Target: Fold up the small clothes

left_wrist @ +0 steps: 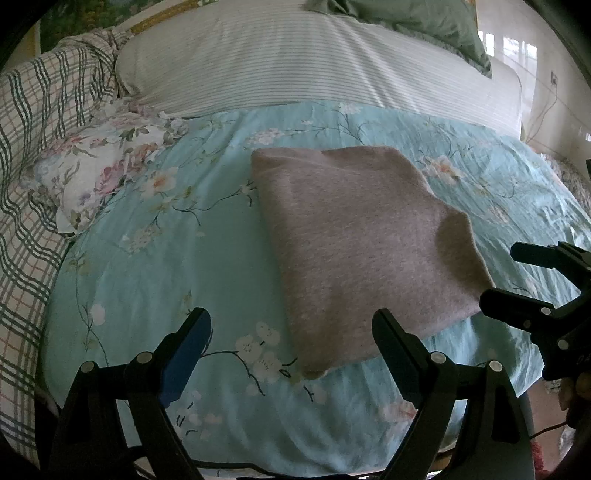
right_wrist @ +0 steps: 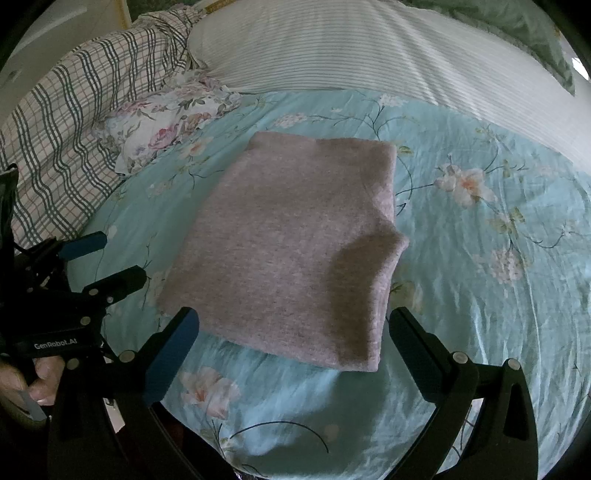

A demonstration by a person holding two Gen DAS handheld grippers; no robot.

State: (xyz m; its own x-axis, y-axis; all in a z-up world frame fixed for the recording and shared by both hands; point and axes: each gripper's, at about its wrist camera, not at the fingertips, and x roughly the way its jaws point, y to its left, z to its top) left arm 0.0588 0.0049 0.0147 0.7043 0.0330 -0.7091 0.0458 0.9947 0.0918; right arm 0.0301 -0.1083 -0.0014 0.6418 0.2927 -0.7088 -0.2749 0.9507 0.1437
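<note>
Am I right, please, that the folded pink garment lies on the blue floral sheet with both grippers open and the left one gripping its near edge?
Not quite: the left gripper grips nothing. The left wrist view shows its fingers open, empty. The folded pink garment does lie on the blue floral sheet, and the right gripper is open.

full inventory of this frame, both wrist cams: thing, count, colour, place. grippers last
folded garment: 1, pinkish grey, centre of the bed, lying flat
floral bedsheet: 1, light teal with white blossoms, under the garment
floral cloth: 1, white with pink roses, crumpled, far left of the garment
plaid bedding: 1, white with green checks, bunched along the left edge
striped pillow: 1, white with thin stripes, behind the sheet
green pillow: 1, sage green, far right corner
left gripper: 1, black with blue pads, open, near edge of garment, holding nothing
right gripper: 1, black with blue pads, open, near edge of garment, holding nothing
</note>
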